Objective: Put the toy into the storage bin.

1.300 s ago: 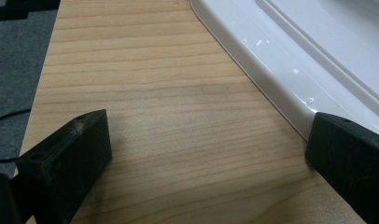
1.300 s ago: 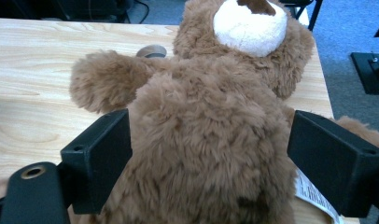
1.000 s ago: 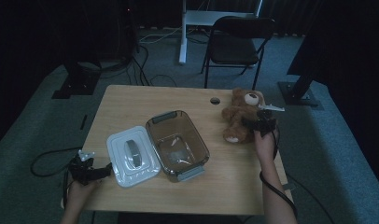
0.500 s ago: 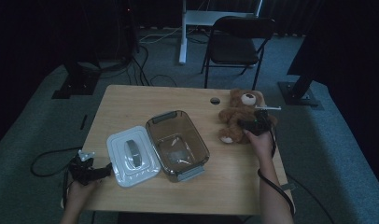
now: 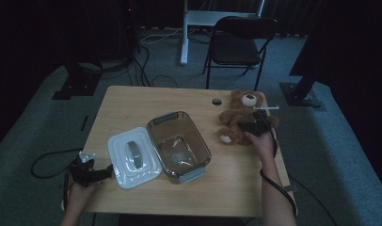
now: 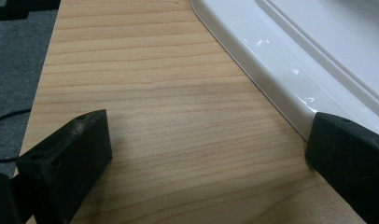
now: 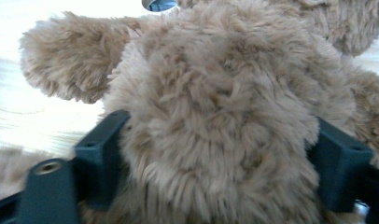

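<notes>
A brown teddy bear (image 5: 234, 117) lies on the far right part of the wooden table (image 5: 147, 103). My right gripper (image 5: 252, 125) is at its body. In the right gripper view the bear's furry body (image 7: 215, 107) bulges between both jaws of the right gripper (image 7: 220, 154). They have just been closing and press into the fur. My left gripper (image 5: 104, 172) rests at the near left corner, open, its tips (image 6: 206, 163) over bare wood. One jaw sits against the rim of the white lid (image 6: 290, 56).
A clear, empty container (image 5: 177, 143) with grey handles stands mid-table, the white lid (image 5: 132, 155) flat beside it on the left. A cable hole (image 5: 217, 101) lies by the far edge. A black chair (image 5: 241, 42) stands behind the table.
My right gripper has edged slightly left onto the bear's body. The left hand, lid and container have not moved.
</notes>
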